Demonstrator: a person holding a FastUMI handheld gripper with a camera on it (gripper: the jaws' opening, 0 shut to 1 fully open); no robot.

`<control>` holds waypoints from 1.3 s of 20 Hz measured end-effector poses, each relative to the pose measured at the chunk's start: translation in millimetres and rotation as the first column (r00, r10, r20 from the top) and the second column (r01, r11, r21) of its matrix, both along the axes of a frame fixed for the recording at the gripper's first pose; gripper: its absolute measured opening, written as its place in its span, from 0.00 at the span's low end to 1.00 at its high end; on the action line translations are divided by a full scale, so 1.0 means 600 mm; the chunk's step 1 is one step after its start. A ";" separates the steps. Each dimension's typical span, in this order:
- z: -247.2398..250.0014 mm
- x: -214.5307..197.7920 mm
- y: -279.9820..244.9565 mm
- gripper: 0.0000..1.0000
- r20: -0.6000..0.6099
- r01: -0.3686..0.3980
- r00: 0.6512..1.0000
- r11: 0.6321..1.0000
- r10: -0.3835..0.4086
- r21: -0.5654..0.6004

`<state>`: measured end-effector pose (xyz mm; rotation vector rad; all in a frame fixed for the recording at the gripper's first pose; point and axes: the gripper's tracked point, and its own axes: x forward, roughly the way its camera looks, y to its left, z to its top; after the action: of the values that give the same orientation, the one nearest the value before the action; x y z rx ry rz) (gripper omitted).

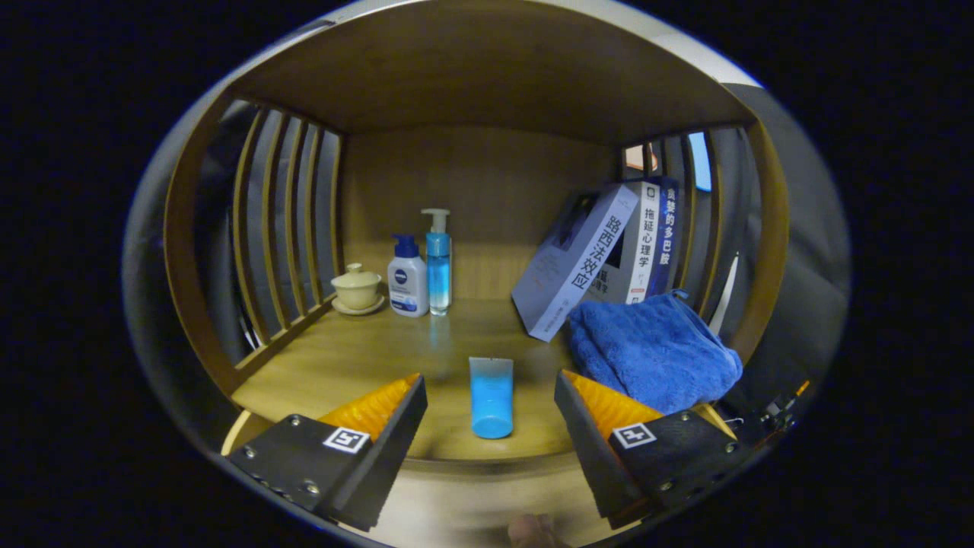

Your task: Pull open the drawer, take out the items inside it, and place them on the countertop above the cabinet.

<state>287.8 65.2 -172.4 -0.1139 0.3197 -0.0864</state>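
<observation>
Between the spread fingers of the gripper [491, 392], touching neither, a blue tube [491, 397] lay flat on the wooden countertop [358, 358], lengthwise along the fingers. Jaws stood wide open, holding nothing. Just right of the right finger sat a folded blue towel [654, 350]; leaning books [601, 255] beyond it. Two pump bottles [422, 266] and a lidded cup [356, 288] stood well beyond, left rear.
</observation>
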 end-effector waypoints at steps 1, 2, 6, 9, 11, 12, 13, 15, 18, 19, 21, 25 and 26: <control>0.010 -0.013 0.000 1.00 0.011 0.004 1.000 1.000 -0.004 0.012; 0.022 -0.025 0.001 1.00 0.025 0.001 1.000 1.000 -0.002 0.022; 0.081 -0.076 0.009 1.00 0.089 -0.039 0.996 0.993 0.029 0.107; 0.118 -0.124 -0.013 1.00 0.111 -0.036 0.994 0.995 0.025 0.098; 0.137 -0.157 -0.005 1.00 0.122 -0.084 0.990 0.991 0.071 0.101; 0.140 -0.181 -0.003 1.00 0.126 -0.106 0.988 0.989 0.093 0.105; 0.146 -0.201 -0.006 1.00 0.137 -0.114 0.986 0.988 0.099 0.107; 0.157 -0.238 -0.027 1.00 0.181 -0.093 0.981 0.992 0.076 0.088; 0.157 -0.291 -0.038 1.00 0.225 -0.073 0.973 0.995 0.055 0.069; 0.153 -0.305 -0.041 1.00 0.232 -0.069 0.971 0.996 0.053 0.062; 0.138 -0.336 -0.046 1.00 0.247 -0.058 0.968 0.997 0.043 0.052; 0.082 -0.374 -0.032 1.00 0.264 -0.077 0.963 0.994 0.053 0.081; 0.070 -0.377 -0.035 1.00 0.263 -0.075 0.963 0.994 0.050 0.083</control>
<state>61.7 44.0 -130.4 -0.0197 0.0562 -0.0229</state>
